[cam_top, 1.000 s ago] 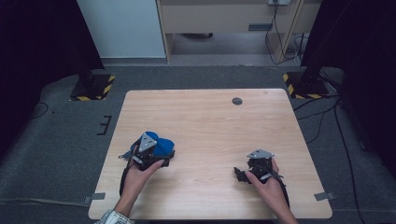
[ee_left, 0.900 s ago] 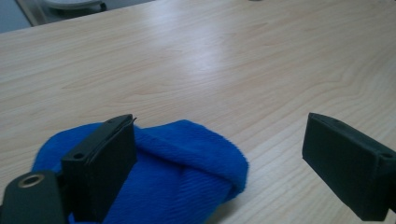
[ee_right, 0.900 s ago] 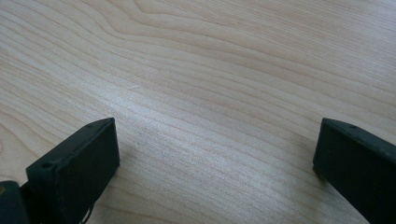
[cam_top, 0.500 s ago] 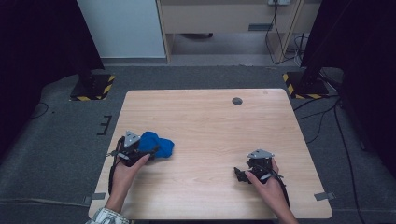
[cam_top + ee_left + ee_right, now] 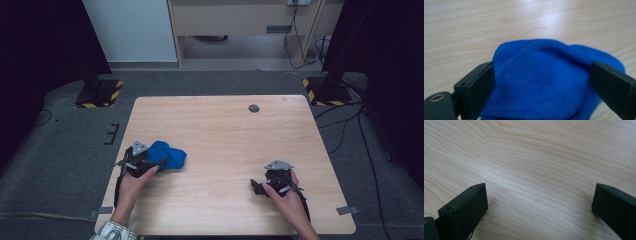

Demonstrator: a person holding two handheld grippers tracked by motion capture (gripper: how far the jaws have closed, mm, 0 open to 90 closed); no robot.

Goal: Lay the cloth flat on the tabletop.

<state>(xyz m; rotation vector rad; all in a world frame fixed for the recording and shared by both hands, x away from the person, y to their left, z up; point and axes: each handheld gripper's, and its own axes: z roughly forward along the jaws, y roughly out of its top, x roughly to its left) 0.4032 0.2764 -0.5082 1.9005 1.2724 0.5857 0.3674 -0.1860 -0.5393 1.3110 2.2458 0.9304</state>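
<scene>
A crumpled blue cloth (image 5: 168, 154) lies on the left side of the wooden table (image 5: 225, 130). My left gripper (image 5: 154, 164) sits at the cloth's left edge. In the left gripper view its jaws stand wide apart with the blue cloth (image 5: 544, 85) bulging between them, so the left gripper (image 5: 541, 72) is open around the cloth. My right gripper (image 5: 258, 186) rests low on the table near the front right, pointing left. The right gripper (image 5: 540, 195) is open, with only bare wood between its jaws.
A small dark round grommet (image 5: 254, 108) is set in the table near its far edge. Yellow-and-black striped stand bases (image 5: 100, 94) (image 5: 325, 92) sit on the grey floor off the far corners. Cables run along the floor at the right.
My left gripper has moved left by a short way, and the blue cloth has shifted left with it. The right gripper has stayed where it was.
</scene>
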